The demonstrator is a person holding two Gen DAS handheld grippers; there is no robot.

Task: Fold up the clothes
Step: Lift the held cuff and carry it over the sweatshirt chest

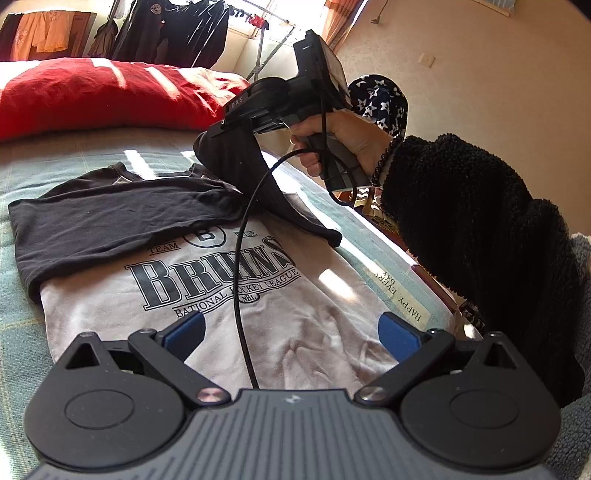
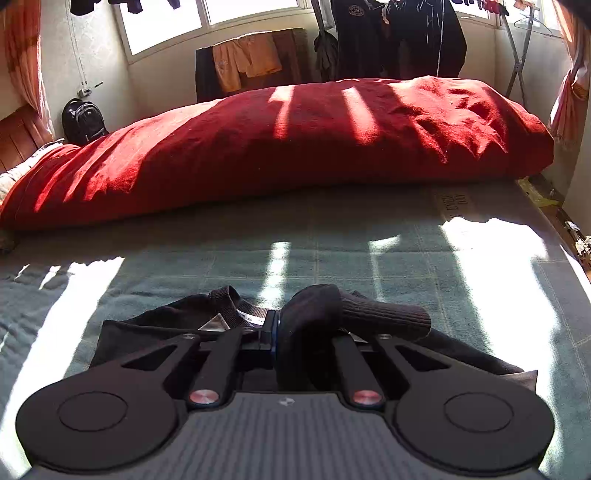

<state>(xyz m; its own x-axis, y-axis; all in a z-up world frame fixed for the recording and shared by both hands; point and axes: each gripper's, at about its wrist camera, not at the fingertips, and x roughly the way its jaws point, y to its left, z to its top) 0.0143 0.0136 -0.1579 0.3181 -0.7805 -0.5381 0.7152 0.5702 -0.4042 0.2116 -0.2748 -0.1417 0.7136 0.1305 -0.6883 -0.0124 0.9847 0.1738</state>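
A long-sleeved shirt point(image 1: 280, 332) with a pale grey body, "BRUINS" print and black sleeves lies flat on the bed. One black sleeve point(image 1: 110, 221) is folded across the chest. My left gripper point(image 1: 291, 332) hovers open above the shirt's lower part, its blue pads point(image 1: 186, 332) wide apart. My right gripper point(image 1: 221, 142), held by a hand point(image 1: 343, 144) in a black fleece sleeve, is shut on the other black sleeve point(image 1: 255, 173) and lifts it above the shirt. In the right wrist view the ribbed cuff point(image 2: 369, 314) sticks out of the shut right gripper point(image 2: 276, 332), above the collar point(image 2: 229, 302).
A big red pillow point(image 2: 295, 147) lies across the far side of the teal checked bedspread point(image 2: 332, 251). Hanging clothes point(image 2: 399, 33) and a drying rack point(image 2: 521, 55) stand by the window. A backpack point(image 2: 83, 120) sits far left. A black cable point(image 1: 240, 277) runs over the shirt.
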